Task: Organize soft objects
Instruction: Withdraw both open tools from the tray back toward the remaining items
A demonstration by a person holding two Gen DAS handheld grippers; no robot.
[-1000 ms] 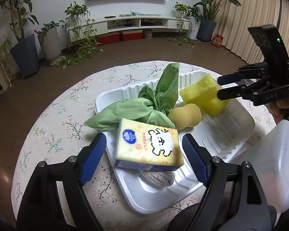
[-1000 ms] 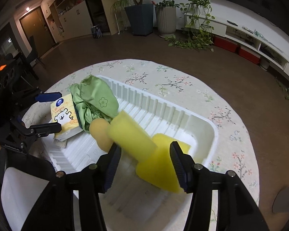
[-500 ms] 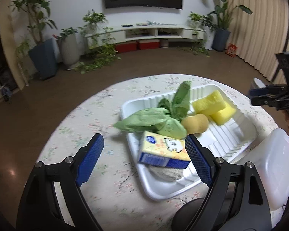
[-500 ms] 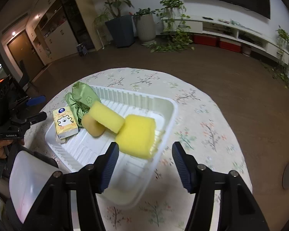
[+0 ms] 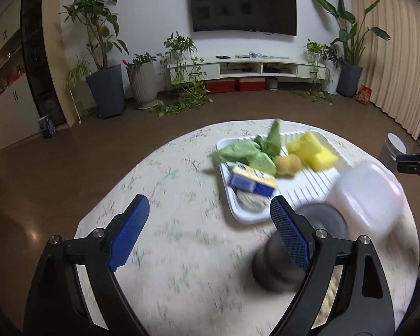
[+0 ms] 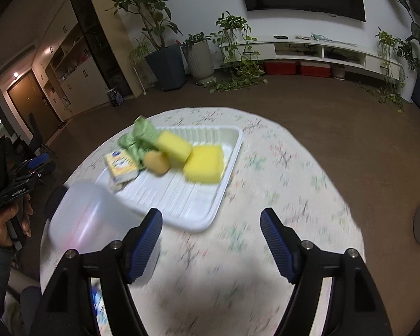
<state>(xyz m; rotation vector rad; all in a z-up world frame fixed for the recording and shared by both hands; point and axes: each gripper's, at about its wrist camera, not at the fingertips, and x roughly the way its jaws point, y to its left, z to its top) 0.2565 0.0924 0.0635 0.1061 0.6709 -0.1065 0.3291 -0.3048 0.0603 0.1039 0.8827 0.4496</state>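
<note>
A white tray [image 5: 316, 179] [image 6: 187, 193] on the round table holds a green cloth [image 5: 243, 151] [image 6: 138, 137], two yellow sponges [image 5: 308, 142] [image 6: 204, 163], a tan rounded sponge [image 5: 287, 163] [image 6: 156, 162] and a tissue pack [image 5: 252, 180] [image 6: 120, 165] lying on a beige knitted piece [image 5: 252, 200]. My left gripper [image 5: 207, 201] hangs open over bare tablecloth, left of and nearer than the tray, with nothing between its fingers. My right gripper [image 6: 210, 214] is back from the tray's near rim, its jaws opening and empty.
A translucent plastic container [image 5: 364, 198] [image 6: 89, 221] stands near the tray's front corner. A dark grey ribbed object [image 5: 274, 268] lies by the left gripper's right finger. A hand [image 6: 11, 218] holds the left gripper. The floral tablecloth [image 5: 182, 224] drops off at the round edge.
Both grippers have drawn back and up from the tray. The right one let go of the yellow sponge, which now lies in the tray. The tissue pack is no longer between the left fingers.
</note>
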